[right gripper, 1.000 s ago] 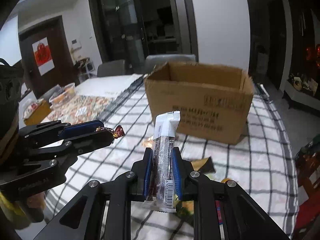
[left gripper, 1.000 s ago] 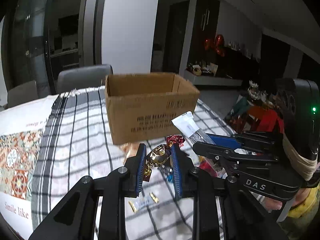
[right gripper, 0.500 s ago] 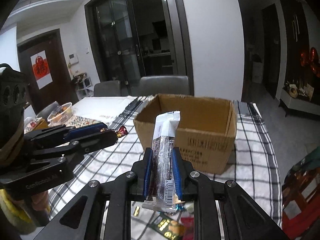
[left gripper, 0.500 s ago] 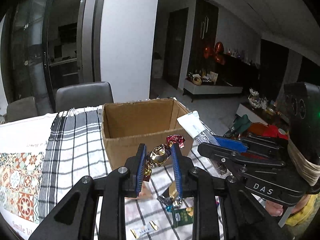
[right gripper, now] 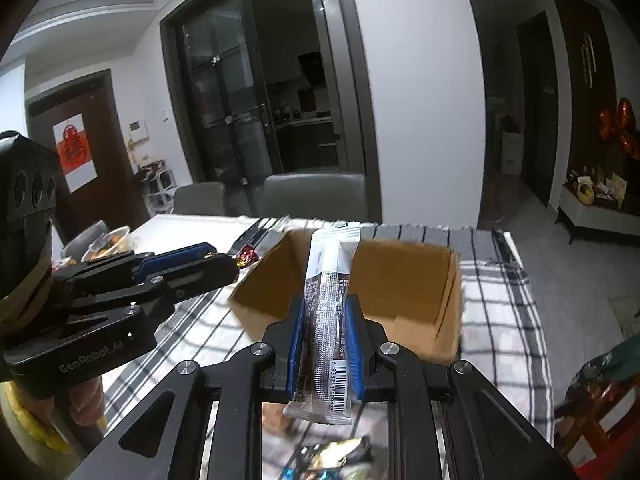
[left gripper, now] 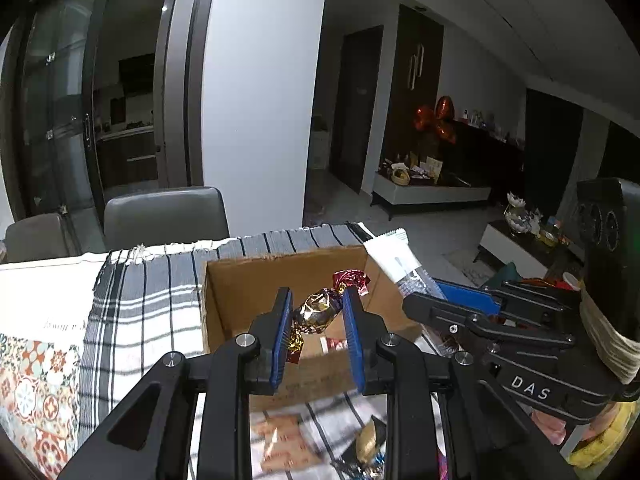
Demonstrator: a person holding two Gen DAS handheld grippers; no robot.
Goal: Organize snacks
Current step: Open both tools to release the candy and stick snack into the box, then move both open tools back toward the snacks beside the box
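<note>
Carrying two snacks at once, so this is looking like the drop-off step. Nearest the lens, the left gripper [left gripper: 316, 316] is pinching a gold foil candy [left gripper: 316, 312] and the right gripper [right gripper: 325, 336] is clamping a long wrapped snack bar [right gripper: 326, 312] standing upright. Loose wrappers [left gripper: 286, 444] are lying on the checked cloth [left gripper: 136, 320] over the worktop below. Just beyond, the open cardboard box [left gripper: 240, 292] is sitting nearly empty. Next, I'd guess, both need to get over the opening, then let go without catching the rim.
</note>
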